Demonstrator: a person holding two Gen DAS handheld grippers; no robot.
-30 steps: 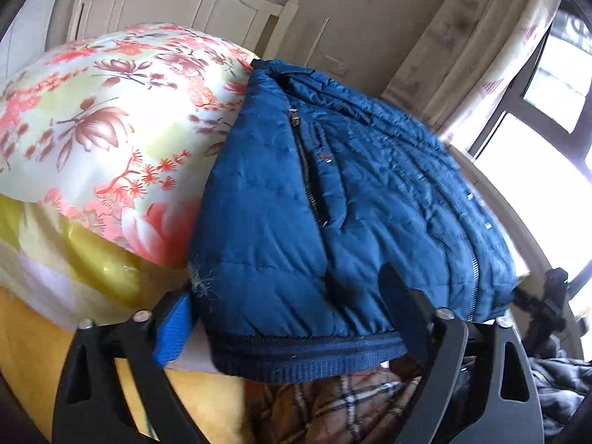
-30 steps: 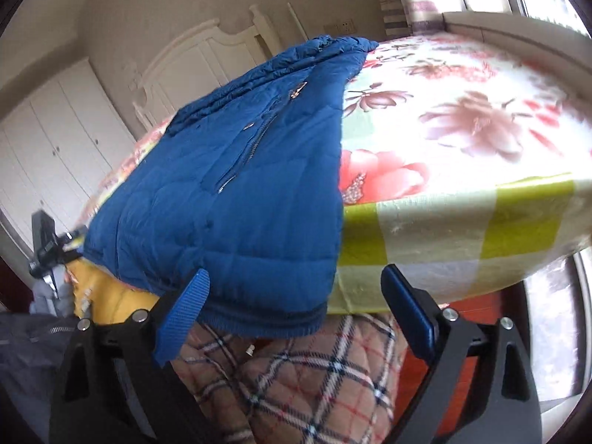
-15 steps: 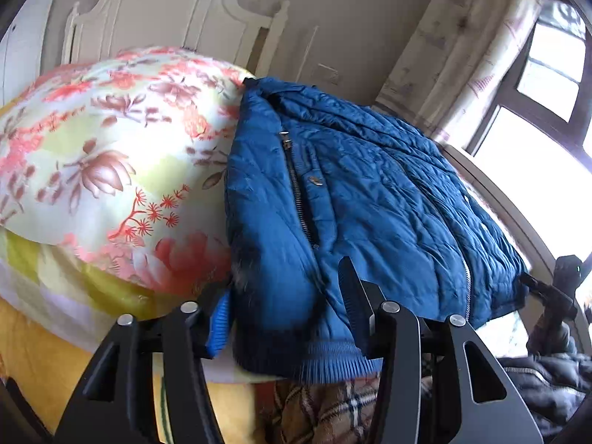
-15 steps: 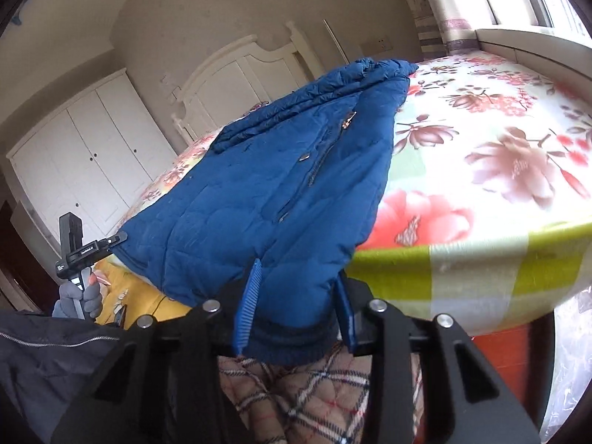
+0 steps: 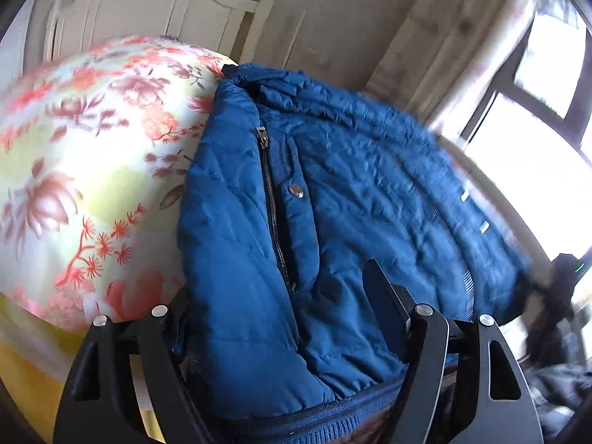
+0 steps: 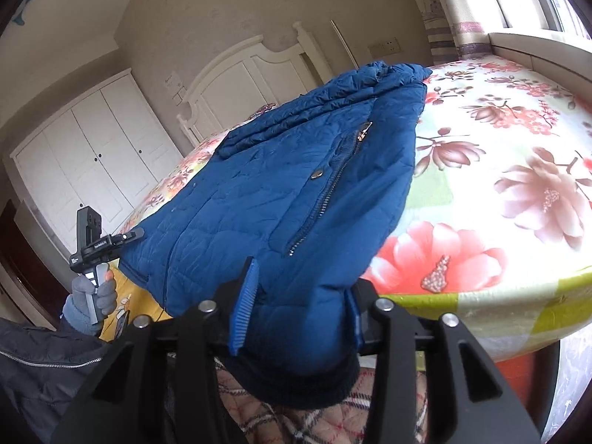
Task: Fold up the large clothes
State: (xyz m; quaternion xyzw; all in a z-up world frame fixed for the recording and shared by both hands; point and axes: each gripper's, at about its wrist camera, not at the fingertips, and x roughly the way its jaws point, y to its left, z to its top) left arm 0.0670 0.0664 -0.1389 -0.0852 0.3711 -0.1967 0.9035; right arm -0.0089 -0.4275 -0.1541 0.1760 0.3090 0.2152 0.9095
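A blue quilted jacket [image 5: 333, 192] lies on a bed with a floral cover [image 5: 81, 170], its ribbed hem hanging over the near edge. My left gripper [image 5: 281, 318] is shut on the jacket's left hem corner, and the fabric bunches between its fingers. My right gripper [image 6: 296, 303] is shut on the jacket's right hem corner [image 6: 307, 336]. The jacket [image 6: 296, 185] shows in the right wrist view with its zip and a snap button. The left gripper [image 6: 107, 242] also shows there at the jacket's far corner, held by a gloved hand.
A white headboard [image 6: 244, 74] stands behind the bed and a white wardrobe [image 6: 88, 159] stands at the left. A window [image 5: 536, 118] with a curtain is on the right. A plaid quilted fabric [image 6: 314, 418] lies below the bed edge. A dark garment [image 6: 37, 362] is at lower left.
Both grippers went from open at the hem to shut on the hem corners. The hem has since been lifted a little from the bed edge.
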